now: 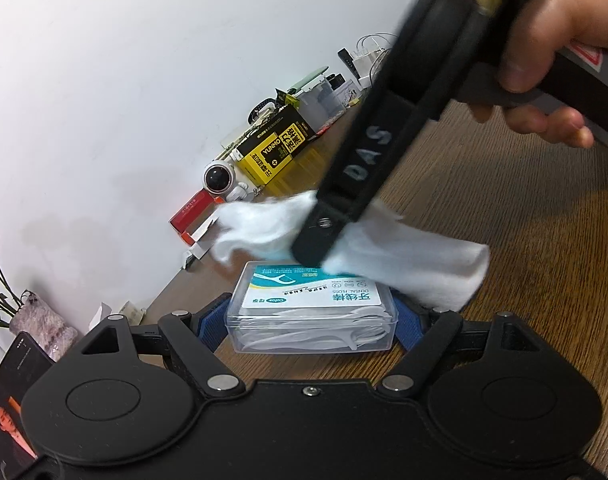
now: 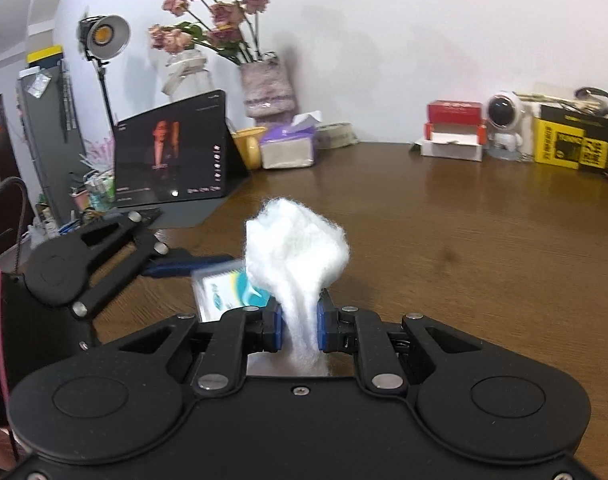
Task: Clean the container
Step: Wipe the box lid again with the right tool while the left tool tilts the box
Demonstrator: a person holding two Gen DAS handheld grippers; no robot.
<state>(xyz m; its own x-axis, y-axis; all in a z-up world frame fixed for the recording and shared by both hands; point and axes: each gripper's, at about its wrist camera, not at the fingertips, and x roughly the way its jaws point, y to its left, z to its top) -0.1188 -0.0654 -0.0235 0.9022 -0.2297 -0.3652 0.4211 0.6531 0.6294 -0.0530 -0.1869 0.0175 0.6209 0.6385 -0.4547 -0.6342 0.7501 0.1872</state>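
On the table (image 2: pixel 463 240), one floss box (image 1: pixel 311 312) pinched by the left claw (image 1: pixel 311 320); right claw (image 2: pixel 298 326) pinching one cloth (image 2: pixel 296 248).

Open wooden table (image 2: pixel 483 240) right of the container (image 2: pixel 228 288); clutter along the wall.

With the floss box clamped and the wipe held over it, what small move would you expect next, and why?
Probably a short sweep of the white wipe across the floss box lid. The left gripper clamps the box on the wooden table, and the right gripper pinches the wipe just over the lid's far edge, leaving most of the label uncovered. Contact itself is too blurred to confirm.
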